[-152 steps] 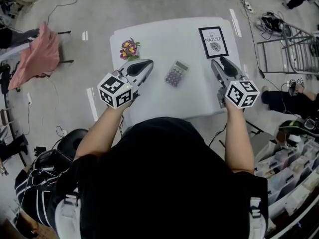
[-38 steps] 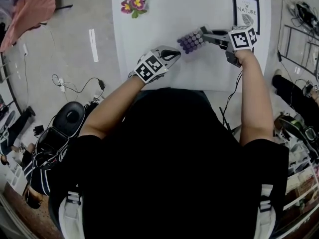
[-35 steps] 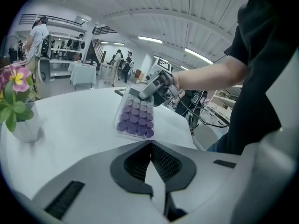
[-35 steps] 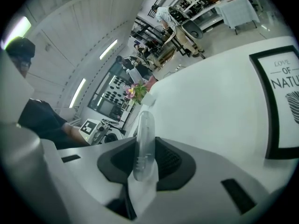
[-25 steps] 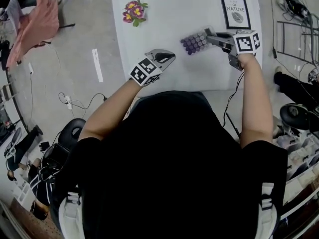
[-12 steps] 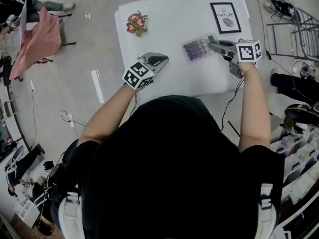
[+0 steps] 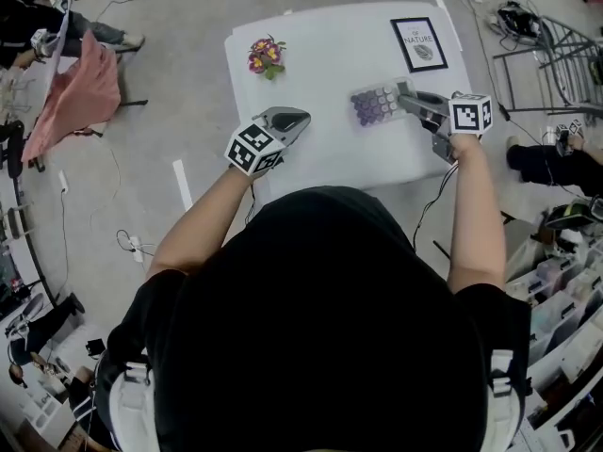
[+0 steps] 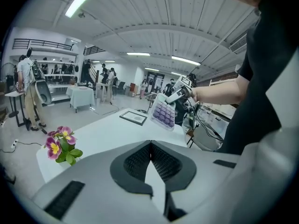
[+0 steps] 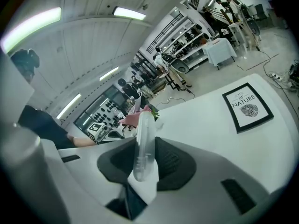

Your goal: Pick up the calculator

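Head view: I see a white rectangular worktop (image 7: 311, 158) on a grey concrete floor (image 7: 188, 8), with a pink cloth (image 7: 75, 92) on a chair off to the left. A flower (image 7: 267, 56) and a framed print (image 7: 420, 43) sit near the far edge. The right gripper (image 7: 403, 98) holds the calculator (image 7: 375, 104) above the worktop's middle right. Its key face is up, and its long axis runs sideways toward the left gripper (image 7: 300, 118).

Left gripper view: the fingers are together with nothing between them. The room is an open hall under ceiling strip lights (image 8: 80, 0). The calculator hangs clear of the worktop, its free end sloping down and its keys facing this camera.

Right gripper view: the fingers are clamped on one end of the calculator. It is seen edge-on, with its long axis pointing away along the fingers.
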`<action>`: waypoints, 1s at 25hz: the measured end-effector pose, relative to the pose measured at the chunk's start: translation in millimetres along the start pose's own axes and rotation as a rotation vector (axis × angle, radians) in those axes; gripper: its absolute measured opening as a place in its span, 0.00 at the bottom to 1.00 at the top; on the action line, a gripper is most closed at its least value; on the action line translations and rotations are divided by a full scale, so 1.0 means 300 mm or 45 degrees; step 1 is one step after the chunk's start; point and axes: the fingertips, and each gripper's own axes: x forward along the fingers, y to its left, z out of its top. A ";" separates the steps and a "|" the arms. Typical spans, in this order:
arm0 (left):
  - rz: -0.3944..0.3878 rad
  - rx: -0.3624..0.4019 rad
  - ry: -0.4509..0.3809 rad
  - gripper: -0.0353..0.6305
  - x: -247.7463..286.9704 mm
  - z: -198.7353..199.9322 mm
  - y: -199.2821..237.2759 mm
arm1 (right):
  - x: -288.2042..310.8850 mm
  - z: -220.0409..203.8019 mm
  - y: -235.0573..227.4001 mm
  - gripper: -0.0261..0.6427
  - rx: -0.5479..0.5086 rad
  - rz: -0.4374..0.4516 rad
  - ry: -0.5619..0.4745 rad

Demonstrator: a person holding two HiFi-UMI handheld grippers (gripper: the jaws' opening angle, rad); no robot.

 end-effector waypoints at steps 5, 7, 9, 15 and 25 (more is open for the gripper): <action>-0.007 0.042 -0.004 0.08 -0.051 0.001 0.001 | -0.012 -0.038 0.063 0.20 0.040 -0.031 -0.050; -0.011 0.058 -0.011 0.08 -0.072 0.003 -0.026 | -0.037 -0.076 0.088 0.20 0.033 -0.054 -0.055; -0.016 0.072 -0.017 0.08 -0.087 -0.002 -0.052 | -0.059 -0.114 0.106 0.20 0.033 -0.077 -0.065; -0.036 0.096 -0.016 0.08 -0.108 0.000 -0.055 | -0.093 -0.148 0.114 0.20 0.086 -0.107 -0.124; -0.038 0.107 -0.005 0.08 -0.155 -0.050 -0.055 | -0.084 -0.185 0.151 0.20 0.089 -0.121 -0.161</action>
